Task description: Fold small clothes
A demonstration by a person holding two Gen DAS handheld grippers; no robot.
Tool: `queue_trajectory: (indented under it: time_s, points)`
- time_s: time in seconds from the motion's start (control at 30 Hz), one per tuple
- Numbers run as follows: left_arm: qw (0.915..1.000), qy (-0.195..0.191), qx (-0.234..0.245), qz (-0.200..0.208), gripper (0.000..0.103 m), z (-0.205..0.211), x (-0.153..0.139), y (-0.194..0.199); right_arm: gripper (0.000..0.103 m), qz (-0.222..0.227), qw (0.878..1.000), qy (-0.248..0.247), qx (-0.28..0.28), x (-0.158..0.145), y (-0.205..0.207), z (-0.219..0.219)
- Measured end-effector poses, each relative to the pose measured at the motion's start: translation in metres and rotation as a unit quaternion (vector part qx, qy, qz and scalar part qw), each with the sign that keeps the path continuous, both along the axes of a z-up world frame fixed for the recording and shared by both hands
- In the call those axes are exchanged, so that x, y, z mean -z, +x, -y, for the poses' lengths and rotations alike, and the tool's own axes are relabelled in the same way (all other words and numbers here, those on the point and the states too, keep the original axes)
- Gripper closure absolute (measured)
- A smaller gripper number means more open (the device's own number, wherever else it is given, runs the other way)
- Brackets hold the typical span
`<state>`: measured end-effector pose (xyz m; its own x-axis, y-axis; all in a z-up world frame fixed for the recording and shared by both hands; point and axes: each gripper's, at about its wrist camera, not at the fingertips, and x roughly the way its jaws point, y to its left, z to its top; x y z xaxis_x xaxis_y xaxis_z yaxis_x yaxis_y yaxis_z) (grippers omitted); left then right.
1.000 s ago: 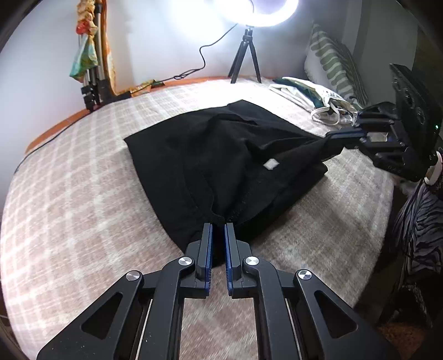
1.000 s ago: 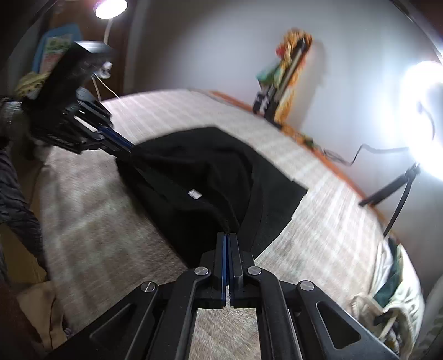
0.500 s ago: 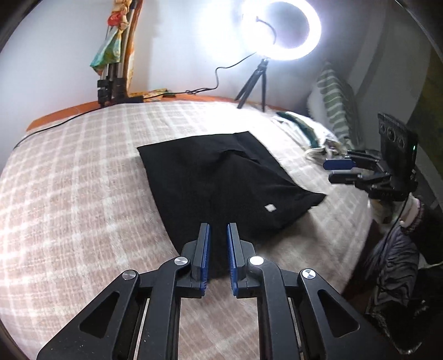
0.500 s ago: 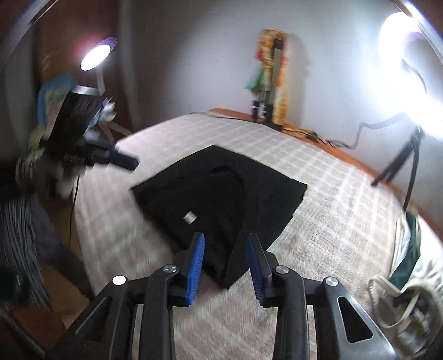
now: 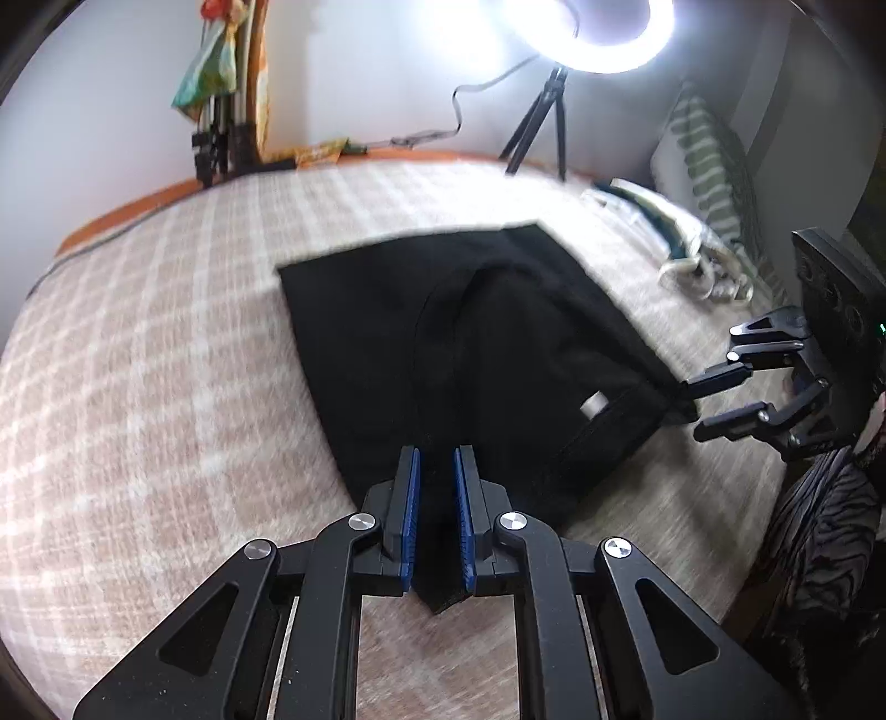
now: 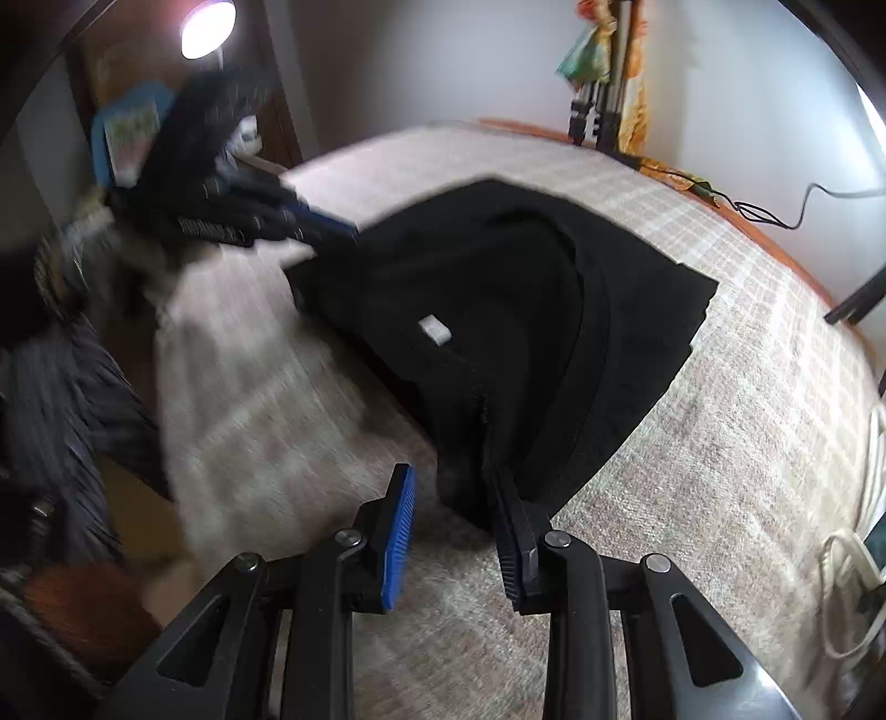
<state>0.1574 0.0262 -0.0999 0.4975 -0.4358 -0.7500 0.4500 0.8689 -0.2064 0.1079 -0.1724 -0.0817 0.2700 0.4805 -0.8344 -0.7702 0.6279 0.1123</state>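
Note:
A black garment lies folded on the checked bed cover, a small white tag on its top layer. At the bottom of the left wrist view my left gripper stands nearly closed, and the near corner of the cloth fills the gap between its blue pads. In the right wrist view my right gripper is open over another corner of the black garment. The cloth edge touches only its right finger. From the left wrist view the right gripper shows at the garment's right corner, jaws apart.
A ring light on a tripod stands at the back. A striped pillow and a pale bag with clothes lie at the right. Folded stands with coloured cloth lean on the wall. A person's striped clothing is at the bed edge.
My right gripper opened and let go of the garment's corner, which dropped flat onto the bed. It pulled away, then came back down beside that corner. The left gripper's jaws widened slightly.

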Motion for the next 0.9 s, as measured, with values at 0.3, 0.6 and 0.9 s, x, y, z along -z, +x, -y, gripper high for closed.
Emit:
queue_trajectory:
  time_s: [0.3,0.6,0.9]
  points:
    - [0.999,-0.013,0.034,0.026,0.092,0.061,-0.022,0.038,0.093,0.024,0.989,0.062,0.13,-0.03,0.077,0.004]
    - [0.9985,0.012,0.051,-0.017,0.092,0.088,0.022,0.069,0.094,-0.007,0.989,0.011,0.147,-0.005,0.109,-0.005]
    - [0.9985,-0.025,0.043,-0.024,0.088,0.064,-0.001,0.051,0.075,-0.052,0.967,0.087,0.232,-0.01,0.142,0.053]
